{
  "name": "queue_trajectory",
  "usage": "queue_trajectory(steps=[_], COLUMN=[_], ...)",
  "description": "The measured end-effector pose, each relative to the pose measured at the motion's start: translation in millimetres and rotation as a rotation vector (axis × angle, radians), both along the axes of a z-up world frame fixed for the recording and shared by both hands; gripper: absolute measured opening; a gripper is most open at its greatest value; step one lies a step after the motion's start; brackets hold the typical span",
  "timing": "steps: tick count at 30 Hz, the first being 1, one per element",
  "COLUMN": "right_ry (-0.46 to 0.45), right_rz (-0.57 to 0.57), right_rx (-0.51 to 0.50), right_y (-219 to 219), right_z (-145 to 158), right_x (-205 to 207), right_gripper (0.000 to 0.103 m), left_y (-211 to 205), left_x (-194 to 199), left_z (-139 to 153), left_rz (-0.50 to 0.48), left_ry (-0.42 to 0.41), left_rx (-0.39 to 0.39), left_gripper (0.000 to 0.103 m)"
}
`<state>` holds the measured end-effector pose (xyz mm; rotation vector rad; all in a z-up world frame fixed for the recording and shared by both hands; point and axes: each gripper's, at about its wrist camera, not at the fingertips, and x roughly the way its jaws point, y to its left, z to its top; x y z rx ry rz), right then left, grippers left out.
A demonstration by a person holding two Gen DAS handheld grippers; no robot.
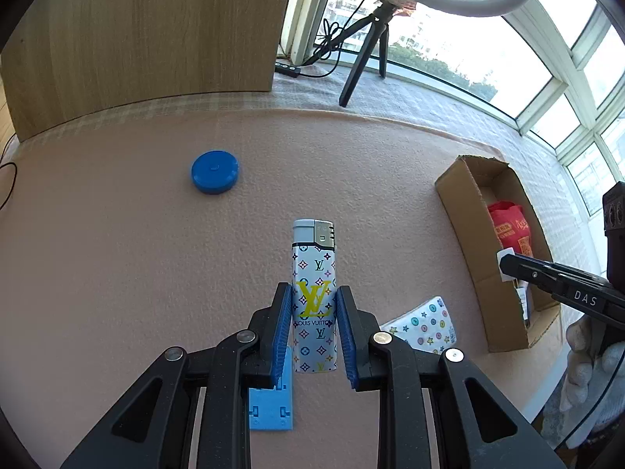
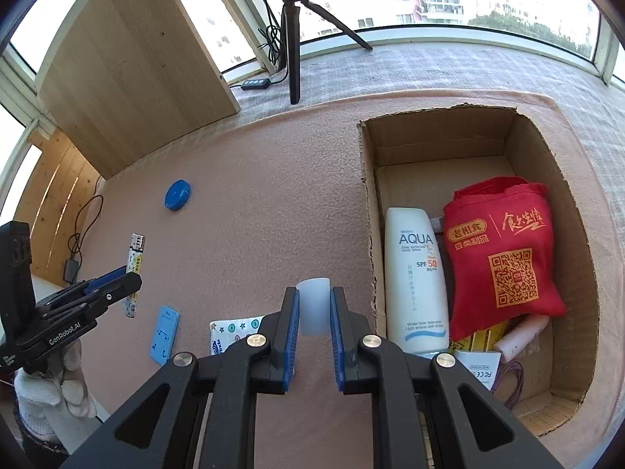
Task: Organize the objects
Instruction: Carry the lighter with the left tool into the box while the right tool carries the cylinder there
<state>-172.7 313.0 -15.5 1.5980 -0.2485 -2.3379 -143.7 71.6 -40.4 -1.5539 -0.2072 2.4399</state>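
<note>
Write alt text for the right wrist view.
The right gripper holds a small translucent white cap between its blue-padded fingers, beside an open cardboard box. The box holds a sunscreen bottle and a red bag.

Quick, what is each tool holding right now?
Left tool: shut on the patterned lighter.
Right tool: shut on a small white cap.

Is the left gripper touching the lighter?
Touching. The left wrist view shows the left gripper with both blue pads pressed against the lighter.
</note>
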Motion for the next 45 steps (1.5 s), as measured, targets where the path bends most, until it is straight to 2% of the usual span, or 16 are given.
queue_trajectory(steps=[11, 18, 22, 29, 38, 42, 45], right_ry=[0.028, 0.009, -0.003, -0.017, -0.016, -0.007, -0.010], right_rz=[-0.169, -0.227, -0.242, -0.251, -0.251, -0.261, -0.258], right_rx=[0.016, 0.010, 0.009, 0.001, 0.004, 0.008, 0.004], right_y=[95, 130, 141, 152, 154, 154, 152], right_z=[11, 0, -6, -13, -12, -11, -10], right_x=[35, 40, 39, 39, 41, 42, 42], right_gripper=[0.014, 0.014, 0.014, 0.014, 0.014, 0.021, 0.022], left_y=[142, 219, 248, 270, 279, 279, 275], left_x=[13, 19, 21, 21, 21, 23, 24], left_z=[22, 15, 5, -4, -6, -2, 1], left_rz=[-0.234, -0.349, -0.384, -0.412, -0.420, -0.427, -0.419], left_ry=[0.022, 0.005, -0.017, -0.036, -0.037, -0.031, -0.017], left_rx=[0.063, 0.073, 0.074, 0.062, 0.041, 0.041, 0.037], left_gripper=[0.025, 0.025, 0.025, 0.025, 0.025, 0.025, 0.025])
